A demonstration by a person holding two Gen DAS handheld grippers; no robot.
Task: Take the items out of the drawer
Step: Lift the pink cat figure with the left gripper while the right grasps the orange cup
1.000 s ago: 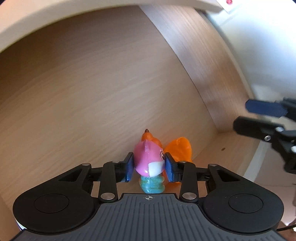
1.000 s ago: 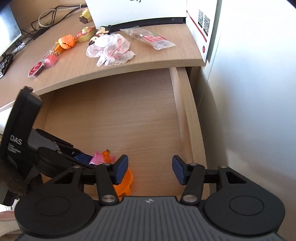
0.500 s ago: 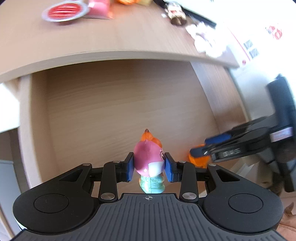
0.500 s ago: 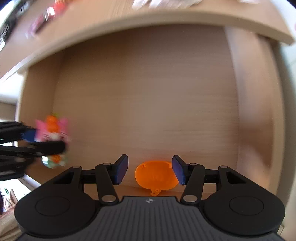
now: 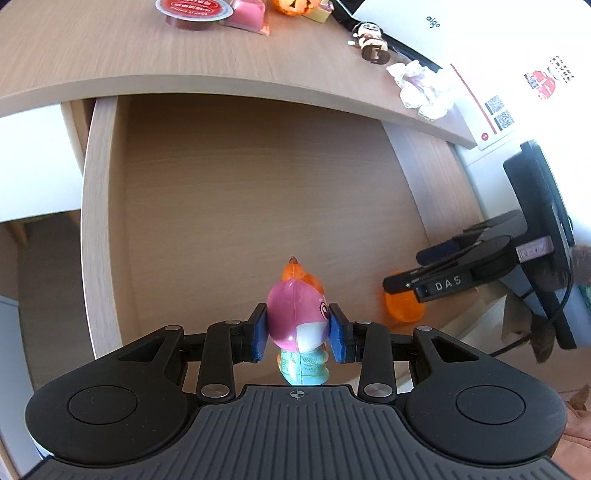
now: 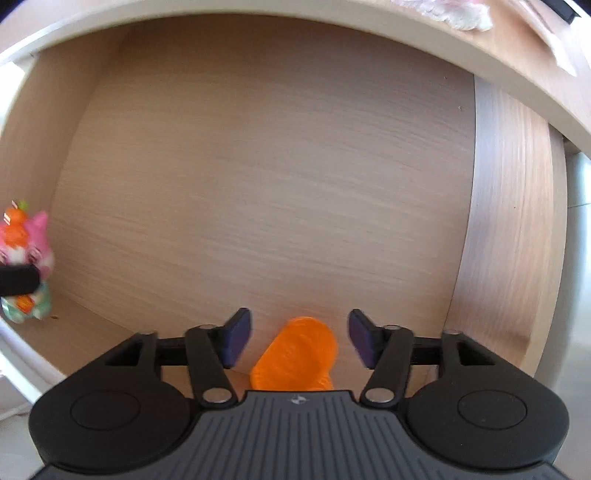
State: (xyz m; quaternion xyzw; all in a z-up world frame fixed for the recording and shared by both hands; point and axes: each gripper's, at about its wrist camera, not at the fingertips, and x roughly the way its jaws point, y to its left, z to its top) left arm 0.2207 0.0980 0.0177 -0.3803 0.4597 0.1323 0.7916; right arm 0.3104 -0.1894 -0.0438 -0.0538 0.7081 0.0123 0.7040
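A pink toy figure (image 5: 297, 320) with an orange top and a teal base is held above the open wooden drawer (image 5: 258, 206), my left gripper (image 5: 297, 332) shut on it. The same pink toy figure (image 6: 24, 254) shows at the far left of the right wrist view. An orange plastic piece (image 6: 297, 356) lies on the drawer floor near the front edge. My right gripper (image 6: 298, 341) is low over it, open, with a blue pad on either side and not touching. In the left wrist view the right gripper (image 5: 424, 273) partly hides the orange piece (image 5: 404, 308).
The desk top (image 5: 110, 48) over the drawer holds a red-lidded cup (image 5: 194, 9), a pink packet (image 5: 245, 16), a small doll figure (image 5: 371, 44), a crumpled white cloth (image 5: 424, 88) and a white box (image 5: 509, 74). The drawer side walls (image 6: 513, 229) rise left and right.
My left gripper has lifted the pink toy up and back out of the drawer. My right gripper has dropped into the drawer and closed in around the orange piece.
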